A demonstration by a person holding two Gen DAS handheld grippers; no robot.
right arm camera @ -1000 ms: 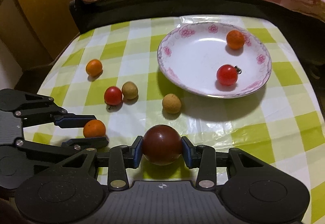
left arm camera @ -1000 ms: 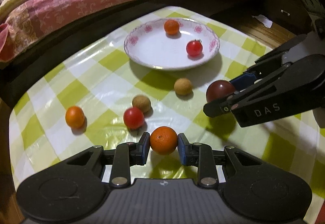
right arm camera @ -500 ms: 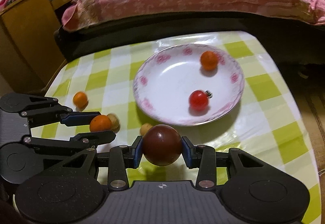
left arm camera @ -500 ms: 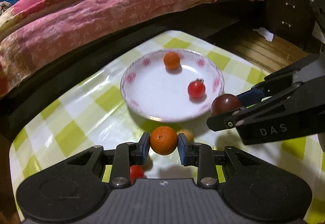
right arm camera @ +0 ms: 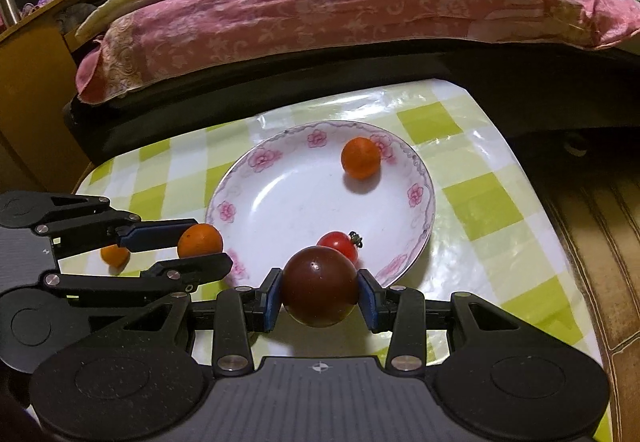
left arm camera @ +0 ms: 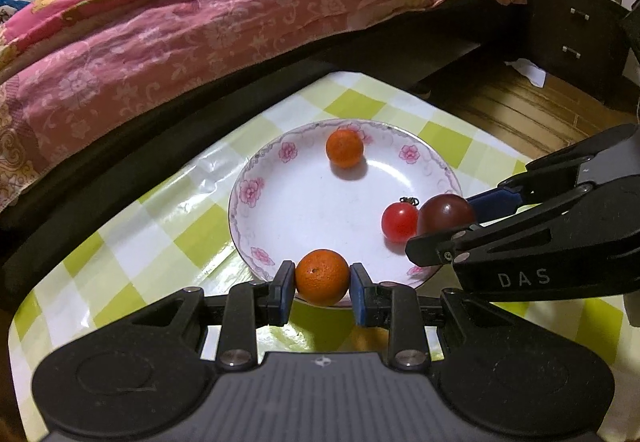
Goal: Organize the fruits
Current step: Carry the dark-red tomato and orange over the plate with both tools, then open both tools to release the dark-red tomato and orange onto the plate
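Note:
My left gripper [left arm camera: 322, 284] is shut on an orange mandarin [left arm camera: 322, 276] and holds it over the near rim of the white floral plate [left arm camera: 256, 201]. My right gripper [right arm camera: 320, 294] is shut on a dark purple plum [right arm camera: 320, 292] over the plate's [right arm camera: 240, 197] near right rim. The plate holds another mandarin [left arm camera: 345, 148] at the back and a red cherry tomato [left arm camera: 399, 222] at the right. From the left wrist view the right gripper [left arm camera: 460, 219] comes in from the right with the plum [left arm camera: 446, 213]. From the right wrist view the left gripper [right arm camera: 192, 246] holds its mandarin [right arm camera: 200, 240].
The plate stands on a table with a green and white checked cloth [left arm camera: 120, 242]. One more mandarin [right arm camera: 115, 256] lies on the cloth behind the left gripper. A bed with a pink quilt [left arm camera: 200, 21] runs along the far side. A dark cabinet [left arm camera: 572, 33] stands at the right.
Both grippers have risen and moved forward with their fruit, from over the cloth to over the plate's near rim. The loose fruits on the cloth have dropped out of the left wrist view.

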